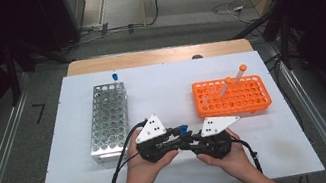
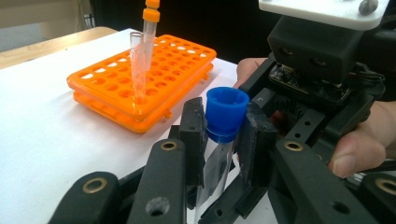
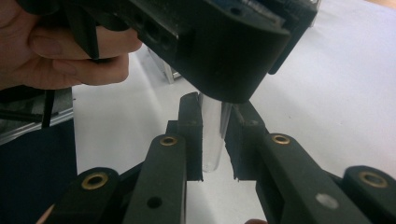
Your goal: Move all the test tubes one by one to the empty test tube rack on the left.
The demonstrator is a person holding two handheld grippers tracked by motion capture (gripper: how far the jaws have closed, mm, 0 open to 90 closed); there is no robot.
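A clear tube [image 3: 212,140] with a blue cap [image 2: 227,112] is held between both grippers above the front middle of the white table [image 1: 161,92]. My left gripper [image 2: 224,135] is shut on the tube at the cap, its pads pressing on the cap's lower rim. My right gripper [image 3: 214,135] is shut on the tube's clear body near its rounded bottom. In the high view the left gripper [image 1: 179,138] and the right gripper [image 1: 193,140] meet tip to tip, with the blue cap [image 1: 183,129] showing between them.
A metal rack [image 1: 109,119] stands at the left, with one blue-capped tube [image 1: 114,76] at its far end. An orange rack [image 1: 232,95] at the right holds clear tubes, some orange-capped [image 1: 240,71]. Hands grip both grippers near the table's front edge.
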